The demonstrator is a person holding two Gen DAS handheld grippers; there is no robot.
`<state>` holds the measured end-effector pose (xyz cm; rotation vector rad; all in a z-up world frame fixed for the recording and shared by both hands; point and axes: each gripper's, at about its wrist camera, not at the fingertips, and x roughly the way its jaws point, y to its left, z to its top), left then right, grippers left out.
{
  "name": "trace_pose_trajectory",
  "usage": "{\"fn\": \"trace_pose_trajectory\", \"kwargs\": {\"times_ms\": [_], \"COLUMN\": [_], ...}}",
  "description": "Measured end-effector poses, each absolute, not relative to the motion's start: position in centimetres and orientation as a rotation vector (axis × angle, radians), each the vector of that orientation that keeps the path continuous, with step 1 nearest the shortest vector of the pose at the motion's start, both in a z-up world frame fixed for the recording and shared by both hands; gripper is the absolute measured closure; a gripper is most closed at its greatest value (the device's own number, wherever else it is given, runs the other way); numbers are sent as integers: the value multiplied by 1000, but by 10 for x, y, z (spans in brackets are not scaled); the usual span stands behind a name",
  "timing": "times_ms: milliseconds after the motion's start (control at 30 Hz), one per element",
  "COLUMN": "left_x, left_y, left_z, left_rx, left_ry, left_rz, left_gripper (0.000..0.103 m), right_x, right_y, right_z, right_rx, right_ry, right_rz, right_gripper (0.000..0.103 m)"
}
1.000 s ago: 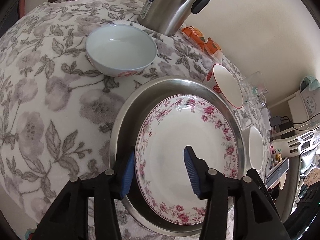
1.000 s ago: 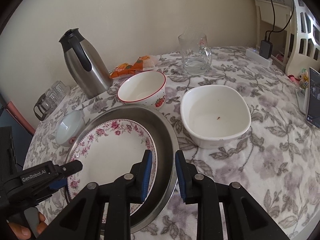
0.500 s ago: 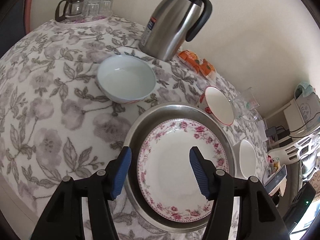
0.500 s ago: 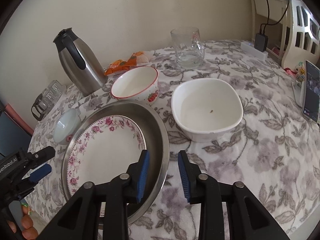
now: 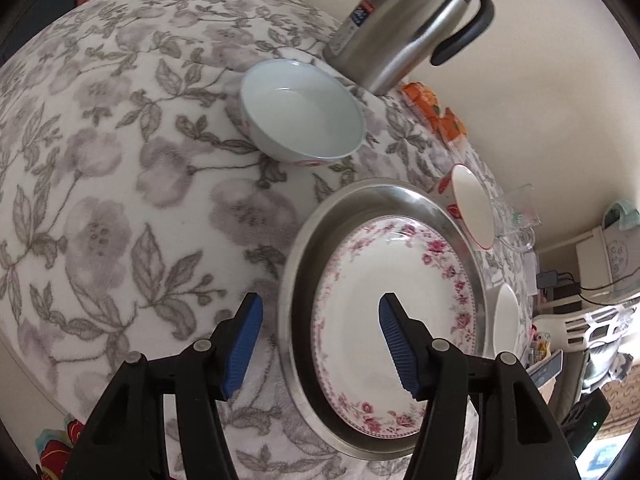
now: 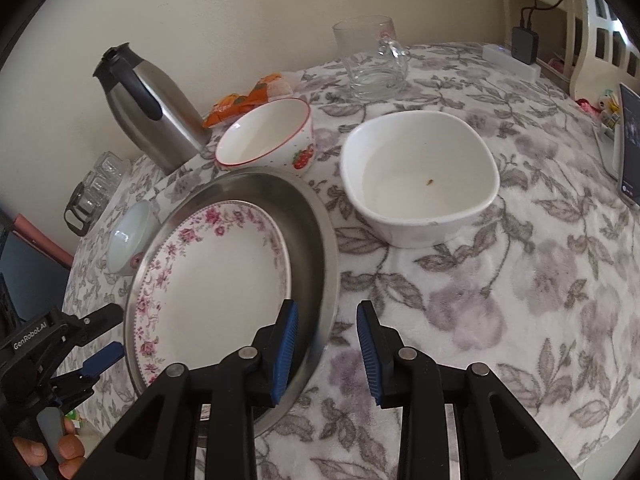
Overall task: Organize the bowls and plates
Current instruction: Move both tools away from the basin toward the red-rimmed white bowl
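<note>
**A:** How do the tongs stand?

**B:** The left gripper (image 5: pixel 320 344) points steeply down at the near edge of the steel tray (image 5: pixel 304 280), jaws well apart and gripping nothing. One blue pad hangs over the tablecloth (image 5: pixel 100 200) just outside the tray's rim; the other hangs over the floral plate (image 5: pixel 384 280).

**A:** And the other one?

**B:** The right gripper (image 6: pixel 326 352) also tilts steeply down. Its jaws are narrower but parted, straddling the tray's rim (image 6: pixel 324 264) without pressing on it: one pad over the tray's inside, one over the cloth. It holds nothing.

**A:** Any hand showing?

**B:** In the right wrist view, at the lower left corner, fingers (image 6: pixel 68 446) curl round the handle of the left gripper (image 6: pixel 102 344), which reaches toward the tray from that side.

**A:** Where are the dishes?

**B:** The floral plate (image 6: pixel 216 280) lies flat inside the tray. Beyond the tray stands a strawberry-print bowl (image 6: pixel 268 136), almost touching its far rim. A pale blue bowl (image 5: pixel 300 120) sits apart on the cloth near the steel thermos jug (image 5: pixel 404 20). A large white bowl (image 6: pixel 420 176) stands to the tray's right, with a glass mug (image 6: pixel 372 60) behind it.
</note>
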<state>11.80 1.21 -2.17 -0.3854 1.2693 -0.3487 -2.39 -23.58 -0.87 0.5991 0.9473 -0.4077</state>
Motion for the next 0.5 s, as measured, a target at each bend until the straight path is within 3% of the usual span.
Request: {"fn": "trace_pose_trajectory", "kwargs": {"times_ms": [500], "left_x": [118], "left_y": [6], "left_z": [-24], "left_rx": [-367], "left_ry": [1268], "left_rz": [-371], "left_gripper": [41], "right_x": [-13], "right_y": [-218], "right_z": [-6], "right_rx": [509], "right_ry": [962], "right_rz": [-422], "right_gripper": [67]}}
